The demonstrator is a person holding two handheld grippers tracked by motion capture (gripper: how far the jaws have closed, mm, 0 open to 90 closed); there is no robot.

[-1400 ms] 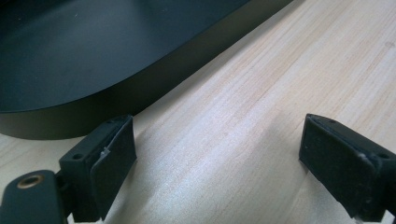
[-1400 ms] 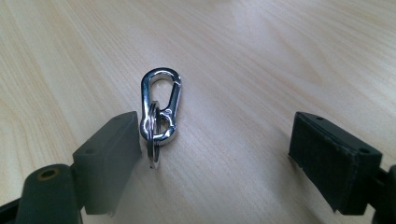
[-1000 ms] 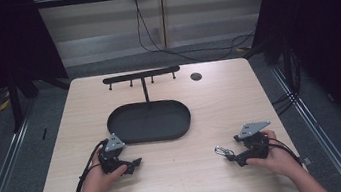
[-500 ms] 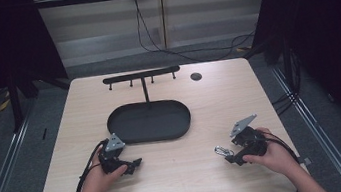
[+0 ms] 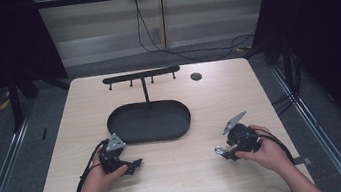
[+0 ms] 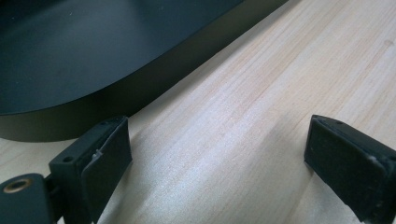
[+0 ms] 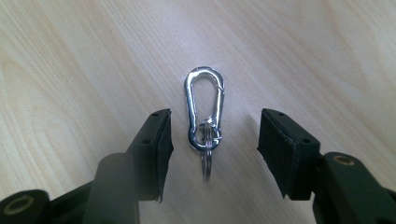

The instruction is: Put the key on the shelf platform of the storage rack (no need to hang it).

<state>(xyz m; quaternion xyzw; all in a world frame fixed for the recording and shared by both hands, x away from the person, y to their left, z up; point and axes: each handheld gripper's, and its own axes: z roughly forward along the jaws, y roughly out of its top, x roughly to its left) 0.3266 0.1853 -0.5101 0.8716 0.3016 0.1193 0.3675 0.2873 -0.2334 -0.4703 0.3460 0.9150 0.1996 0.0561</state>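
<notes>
Since the earlier frame, the right tongs (image 5: 222, 151) have tipped up a little off the worktop (image 5: 179, 175), their grey plate now slanting, and their jaws have just been closing around a clip (image 7: 204, 108) without reaching it; the left tongs (image 5: 135, 163) lie where they were, near the front rim of the tray (image 5: 151, 136).

Seen along the right tongs (image 7: 212, 151), the clip is a small silver carabiner lying flat on the pale wood, its rounded end pointing away, with a split ring (image 7: 208, 161) threaded through its near end (the ring overlaps the carabiner's loop); it sits between the two black pads with bare wood showing on either side, so the jaws stand apart and grip nothing.

From the left tongs (image 6: 217, 158) the jaws are spread wide, with only wood grain between them; the tray's dark curved wall (image 6: 140, 88) passes just beyond the nearer pad, apart from it.

From above, the tray is a black oval in the middle of the worktop, with a T-shaped rack (image 5: 141, 75) standing at its far side and a small dark round hole (image 5: 196, 76) off to the right of the rack; each hand is wrapped round its tongs, cables trailing back.
</notes>
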